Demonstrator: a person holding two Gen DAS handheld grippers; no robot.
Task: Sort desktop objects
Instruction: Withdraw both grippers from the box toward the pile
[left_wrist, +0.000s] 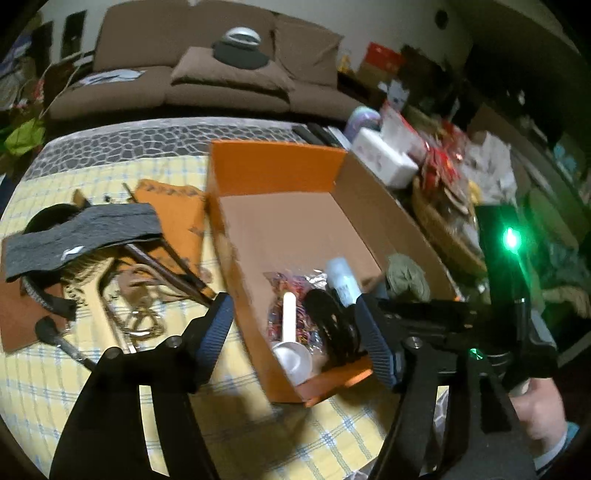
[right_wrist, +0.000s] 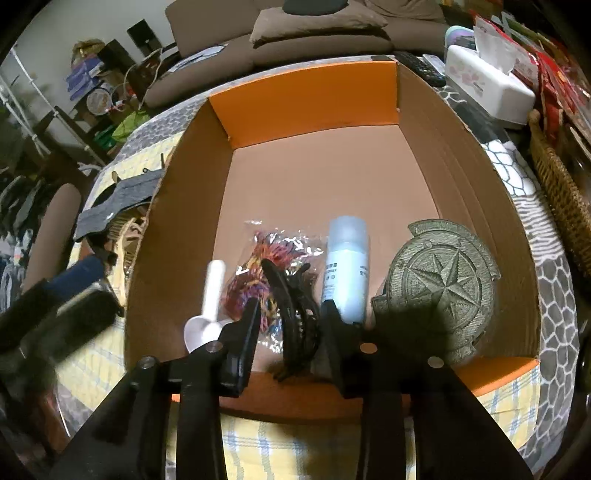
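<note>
An orange cardboard box (left_wrist: 277, 170) (right_wrist: 306, 92) stands on the yellow checked cloth. Inside lie a white scoop (left_wrist: 290, 332) (right_wrist: 210, 299), a bag of coloured bands (left_wrist: 291, 284) (right_wrist: 273, 258), a black hair claw (left_wrist: 332, 321) (right_wrist: 295, 325), a pale blue bottle (left_wrist: 341, 280) (right_wrist: 345, 266) and a green compass medallion (right_wrist: 439, 284). My left gripper (left_wrist: 299, 325) is open above the box's near end. My right gripper (right_wrist: 290, 321) is open, with its fingers either side of the hair claw. Left of the box lie a grey cloth (left_wrist: 81, 232), a wooden comb (left_wrist: 99, 291) and dark sticks (left_wrist: 173, 269).
A white tissue box (right_wrist: 487, 85) and a wicker basket (right_wrist: 561, 184) with red packets stand right of the box. A brown sofa (left_wrist: 207, 70) is behind the table. An orange paper bag (left_wrist: 173, 218) and a black brush (left_wrist: 59, 339) lie left of the box.
</note>
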